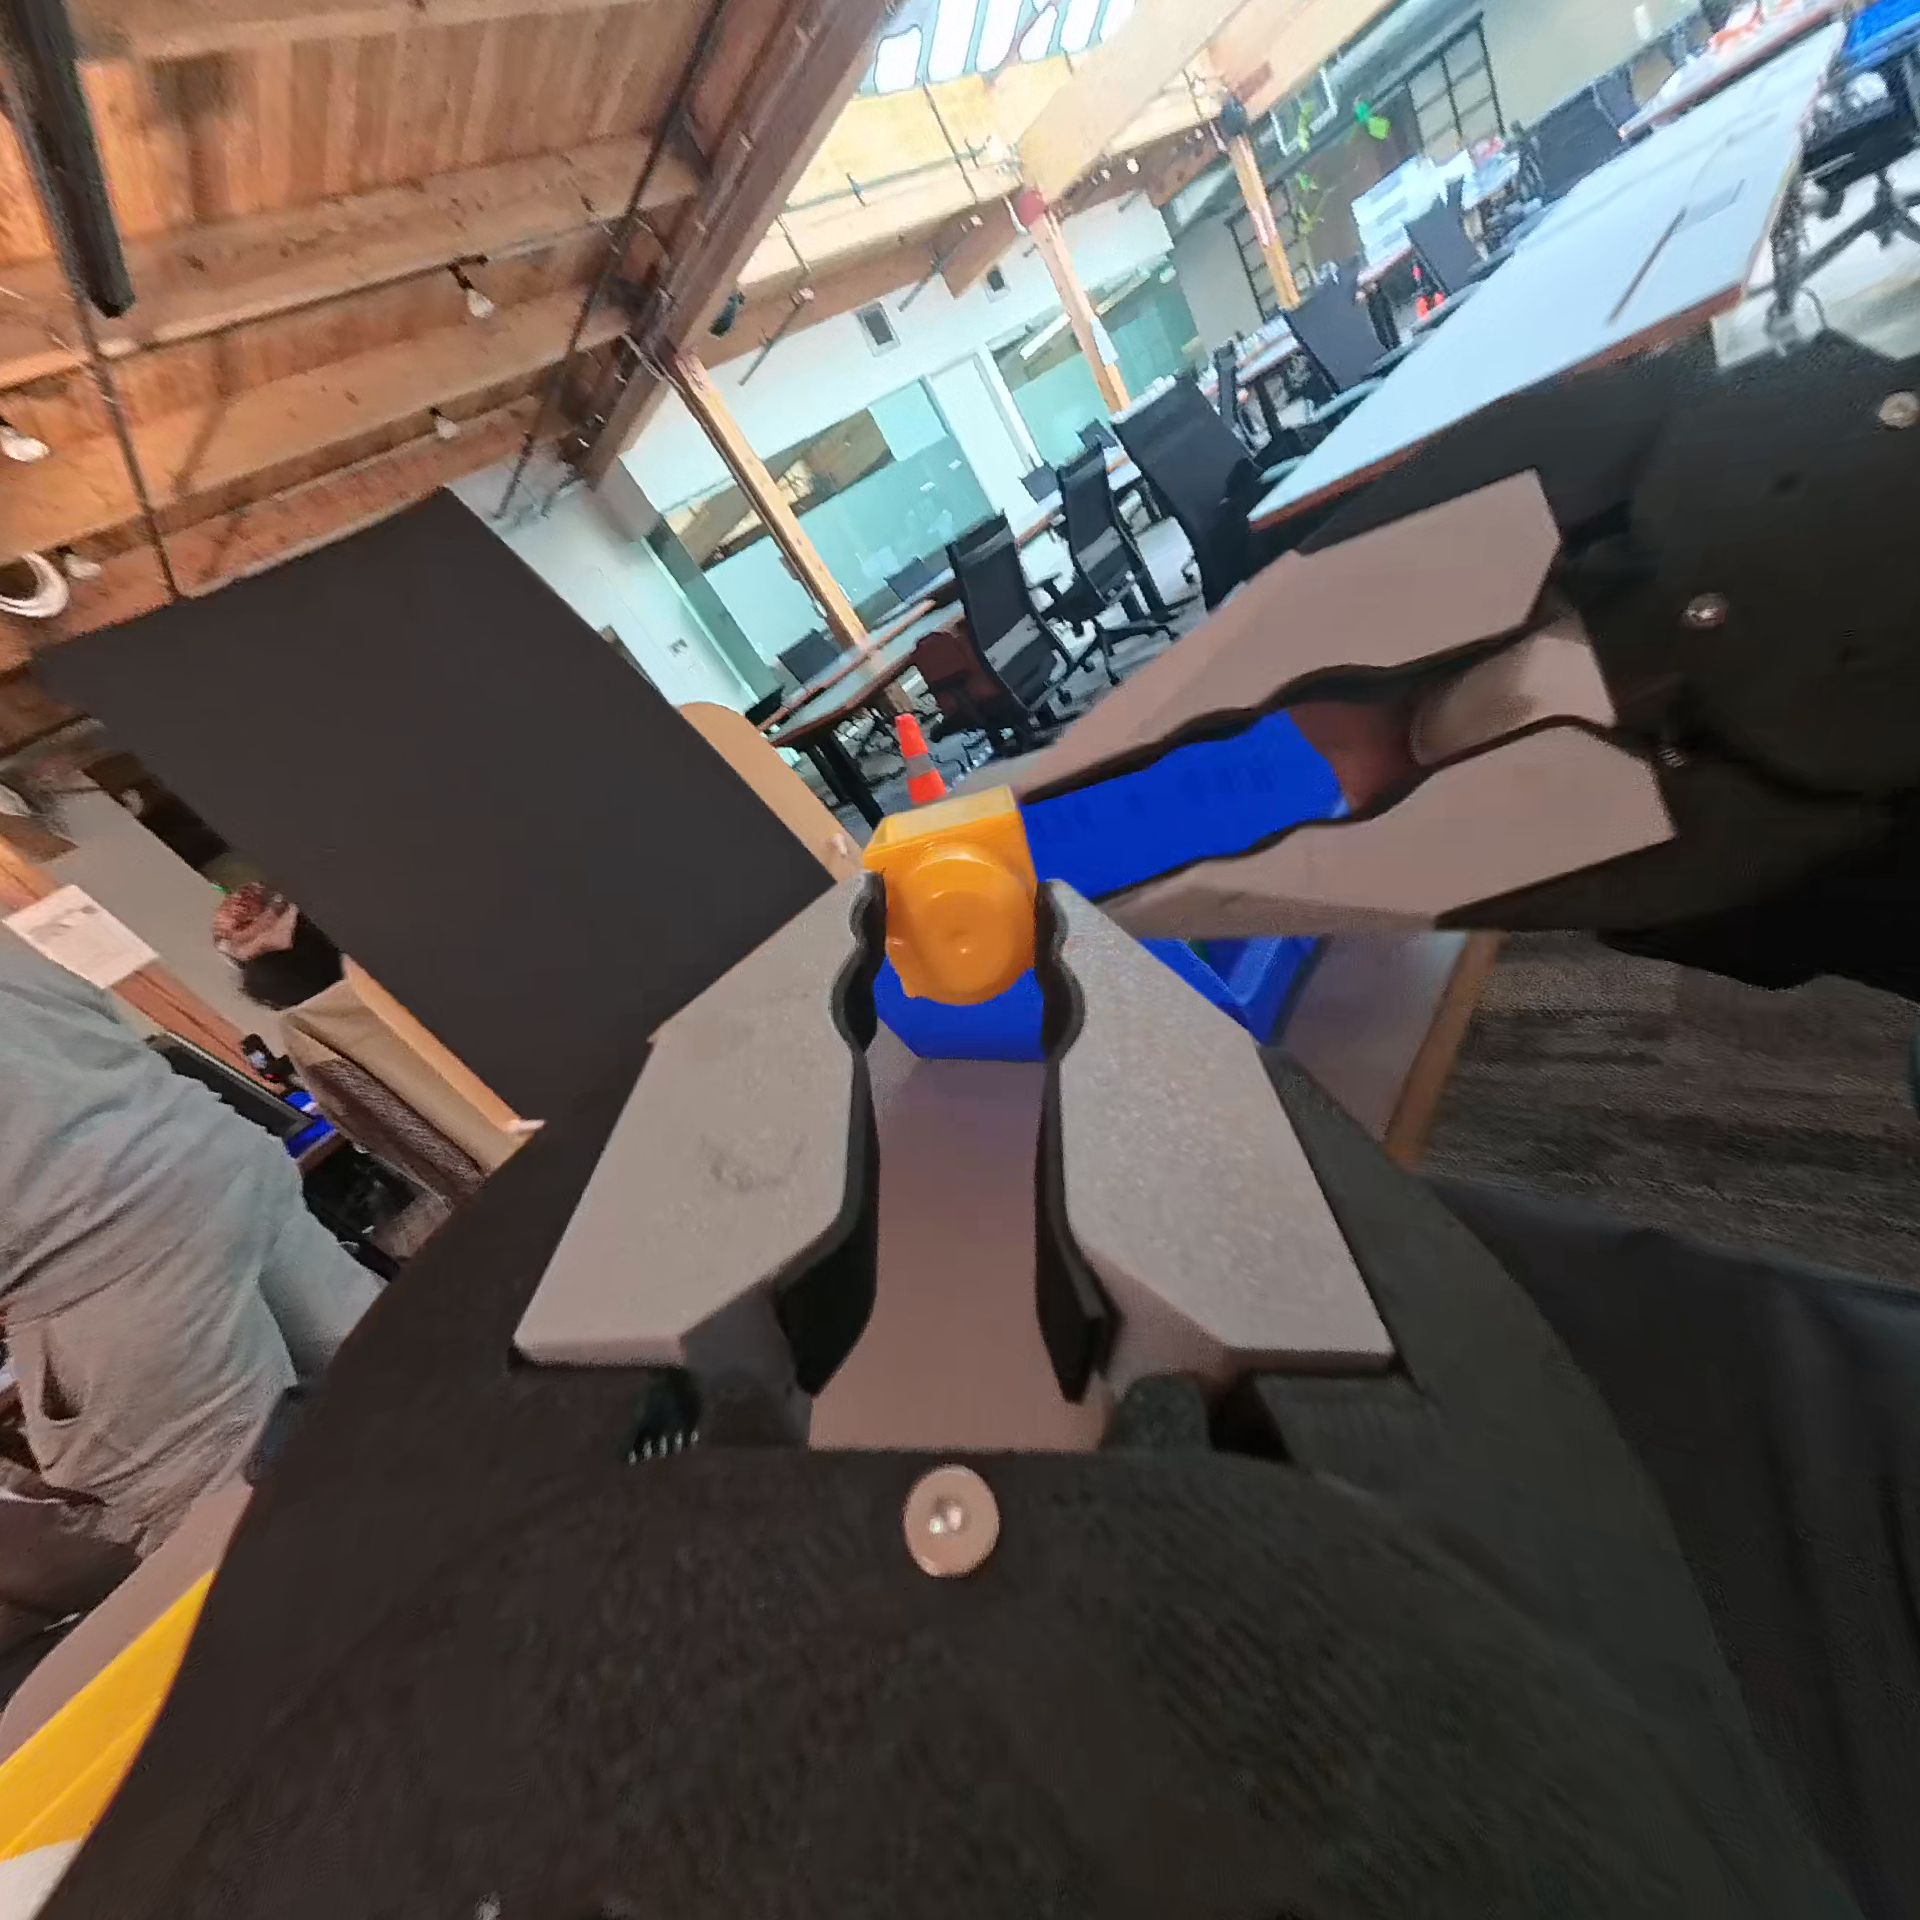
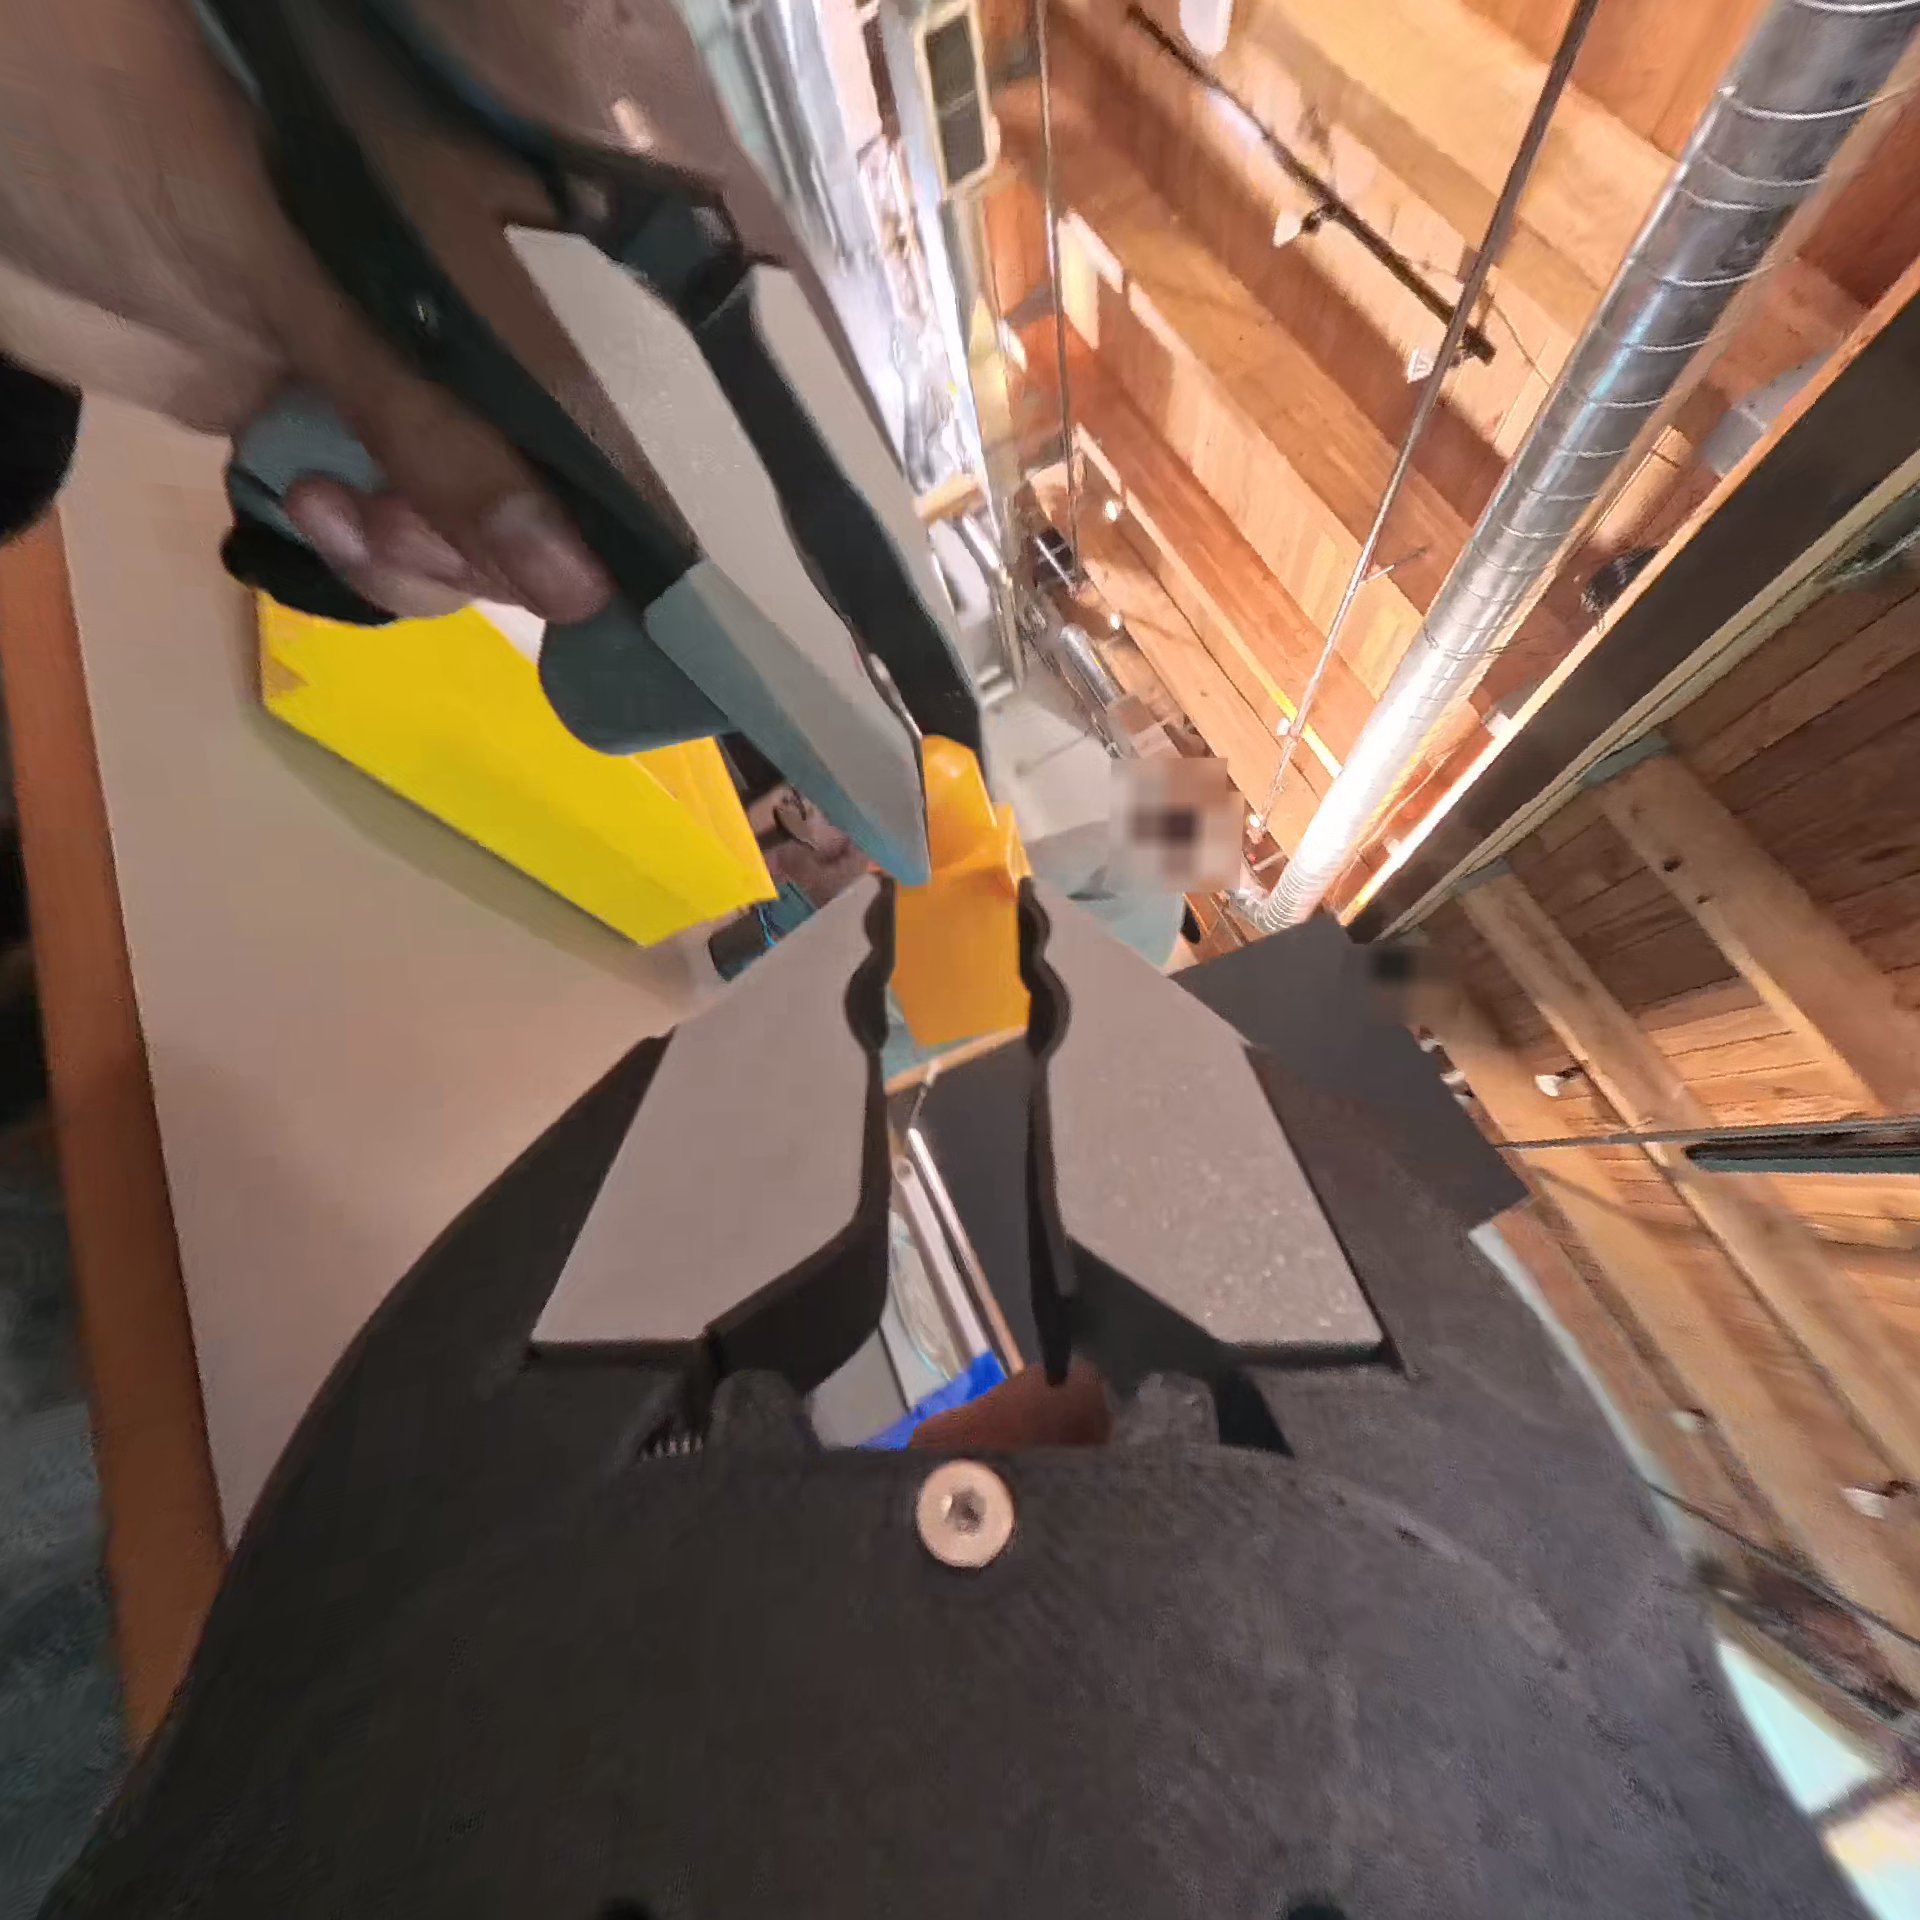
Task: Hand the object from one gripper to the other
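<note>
An orange toy block (image 1: pixel 956 925) with a round stud is held in mid-air between both grippers. In the left wrist view, my left gripper (image 1: pixel 961 940) is shut on the stud. My right gripper (image 1: pixel 1055 852) comes in from the right, its fingertips at the block's square body. In the right wrist view, my right gripper (image 2: pixel 956 966) is shut on the block's body (image 2: pixel 961 956). There the left gripper (image 2: pixel 930 821), held by a hand (image 2: pixel 436 520), reaches down from the upper left onto the stud. The two grippers meet roughly at a right angle.
A blue bin (image 1: pixel 1247 966) lies behind and below the block. A yellow bin (image 2: pixel 499 748) stands on the pale table (image 2: pixel 312 987) below the left gripper. A person in a grey top (image 1: pixel 104 1195) is at the left, beside a black board (image 1: pixel 416 779). Desks and office chairs (image 1: pixel 1018 623) stand farther off. Both grippers' tips are close together, under 4 cm apart.
</note>
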Demonstrator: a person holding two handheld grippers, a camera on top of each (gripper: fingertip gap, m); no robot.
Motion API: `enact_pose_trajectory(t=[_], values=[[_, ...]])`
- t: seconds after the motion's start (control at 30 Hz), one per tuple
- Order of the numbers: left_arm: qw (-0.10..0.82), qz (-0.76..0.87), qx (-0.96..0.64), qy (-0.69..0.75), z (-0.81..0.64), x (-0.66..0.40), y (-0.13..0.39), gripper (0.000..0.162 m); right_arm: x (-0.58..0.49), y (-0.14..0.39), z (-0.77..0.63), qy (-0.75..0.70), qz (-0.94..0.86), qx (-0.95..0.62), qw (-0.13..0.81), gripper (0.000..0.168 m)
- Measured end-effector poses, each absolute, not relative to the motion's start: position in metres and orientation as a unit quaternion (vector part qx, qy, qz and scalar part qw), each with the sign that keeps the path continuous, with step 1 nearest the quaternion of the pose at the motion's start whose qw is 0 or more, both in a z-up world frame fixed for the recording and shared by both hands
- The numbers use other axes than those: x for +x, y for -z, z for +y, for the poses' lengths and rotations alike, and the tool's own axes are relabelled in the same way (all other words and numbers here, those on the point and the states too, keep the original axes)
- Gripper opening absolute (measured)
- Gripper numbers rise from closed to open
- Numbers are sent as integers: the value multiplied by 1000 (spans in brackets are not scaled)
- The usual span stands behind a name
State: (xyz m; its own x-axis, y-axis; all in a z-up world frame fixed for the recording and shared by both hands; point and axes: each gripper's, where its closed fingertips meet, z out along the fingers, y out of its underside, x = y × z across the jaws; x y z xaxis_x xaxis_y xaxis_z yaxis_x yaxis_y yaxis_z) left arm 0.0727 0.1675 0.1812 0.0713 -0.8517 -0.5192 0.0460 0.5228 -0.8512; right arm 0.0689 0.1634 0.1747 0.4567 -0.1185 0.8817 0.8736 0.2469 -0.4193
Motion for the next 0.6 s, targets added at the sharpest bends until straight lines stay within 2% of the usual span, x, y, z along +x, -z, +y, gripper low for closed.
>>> enact_pose_trajectory(t=[0.07,0.1,0.13,0.2,0.27,0.37,0.47,0.6], values=[[655,574,-342,354,172,68,-189,27,69,-177,158,306,-369,-511,713,5],[660,568,-337,358,173,65,-193,27,70,-175,159,259,-361,-539,715,6],[669,561,-326,363,173,62,-198,27,70,-170,161,198,-351,-577,711,17],[694,543,-302,364,173,56,-208,26,77,-163,167,77,-295,-648,698,19],[721,531,-265,357,167,48,-218,27,80,-157,170,-58,-240,-692,679,34],[751,523,-199,350,149,36,-229,27,73,-166,160,-277,-187,-676,657,53],[764,528,-167,330,140,34,-228,27,65,-191,138,-451,-165,-611,629,53],[772,546,-137,296,130,42,-217,27,53,-201,126,-509,-170,-586,607,59]])
